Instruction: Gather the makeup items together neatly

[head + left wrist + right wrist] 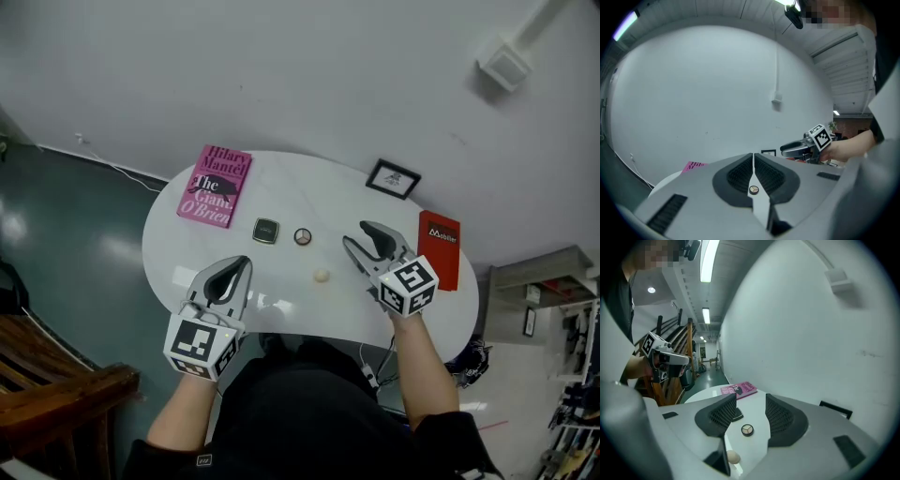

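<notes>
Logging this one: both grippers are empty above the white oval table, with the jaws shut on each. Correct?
Not quite: the right gripper has its jaws standing apart, as the right gripper view shows. Only the left gripper is shut. Both are empty above the white oval table.

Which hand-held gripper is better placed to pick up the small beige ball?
Probably the right hand-held gripper: its jaws stand open and the small beige ball lies nearer to it. The left hand-held gripper is shut and farther away.

On the table (281, 187), compact (266, 231) lies left of palette (303, 236), sponge (322, 276) before them.
</notes>
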Demonstrator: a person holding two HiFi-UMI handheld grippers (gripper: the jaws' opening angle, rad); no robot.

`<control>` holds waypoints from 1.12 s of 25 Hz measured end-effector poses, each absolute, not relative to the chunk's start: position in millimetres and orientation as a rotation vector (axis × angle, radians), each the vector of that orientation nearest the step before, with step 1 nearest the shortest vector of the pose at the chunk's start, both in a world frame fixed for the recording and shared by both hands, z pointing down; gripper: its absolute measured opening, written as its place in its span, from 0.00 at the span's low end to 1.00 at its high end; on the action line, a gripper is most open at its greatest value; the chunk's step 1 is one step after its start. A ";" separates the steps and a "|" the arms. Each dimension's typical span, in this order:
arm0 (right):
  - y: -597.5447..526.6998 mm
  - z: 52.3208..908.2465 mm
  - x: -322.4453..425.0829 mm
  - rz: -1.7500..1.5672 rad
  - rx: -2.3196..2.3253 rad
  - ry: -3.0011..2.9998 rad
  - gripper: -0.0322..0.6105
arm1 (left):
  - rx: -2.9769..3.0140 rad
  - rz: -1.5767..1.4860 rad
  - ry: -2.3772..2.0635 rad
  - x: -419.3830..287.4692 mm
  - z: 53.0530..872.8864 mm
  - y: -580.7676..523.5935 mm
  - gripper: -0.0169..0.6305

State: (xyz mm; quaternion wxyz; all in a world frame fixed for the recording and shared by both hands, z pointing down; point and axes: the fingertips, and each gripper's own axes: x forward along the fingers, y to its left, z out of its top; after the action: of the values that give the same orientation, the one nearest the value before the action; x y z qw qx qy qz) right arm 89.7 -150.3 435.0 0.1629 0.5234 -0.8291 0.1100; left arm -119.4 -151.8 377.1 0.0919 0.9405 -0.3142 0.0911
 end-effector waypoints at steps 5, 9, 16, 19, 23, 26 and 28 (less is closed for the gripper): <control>-115.0 385.2 103.9 0.261 1.622 -2.401 0.34 | 2.811 0.250 -0.910 -108.6 364.5 -147.9 0.06; -81.4 349.8 122.4 0.215 1.716 -2.445 0.27 | 2.823 0.237 -0.901 -89.1 350.7 -139.0 0.06; -24.0 314.8 168.2 0.180 1.844 -2.473 0.16 | 2.871 0.234 -0.907 -40.9 332.4 -113.1 0.06; -1.3 305.7 187.0 0.134 1.846 -2.513 0.15 | 2.868 0.223 -0.905 -14.7 329.5 -95.3 0.06; 20.1 309.4 213.6 0.116 1.814 -2.538 0.12 | 2.862 0.226 -0.930 19.3 328.8 -70.2 0.06; 30.5 315.3 229.9 0.124 1.779 -2.563 0.11 | 2.863 0.237 -0.965 36.0 329.5 -53.5 0.06; 32.0 318.8 238.1 0.137 1.764 -2.574 0.11 | 2.873 0.253 -0.983 43.0 332.6 -49.1 0.06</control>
State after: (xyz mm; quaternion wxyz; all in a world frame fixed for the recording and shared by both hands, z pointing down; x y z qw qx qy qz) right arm 238.1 32.0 318.8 0.0091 0.5648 -0.8240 0.0437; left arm 43.0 -49.1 332.6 0.0474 0.9418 -0.3223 0.0828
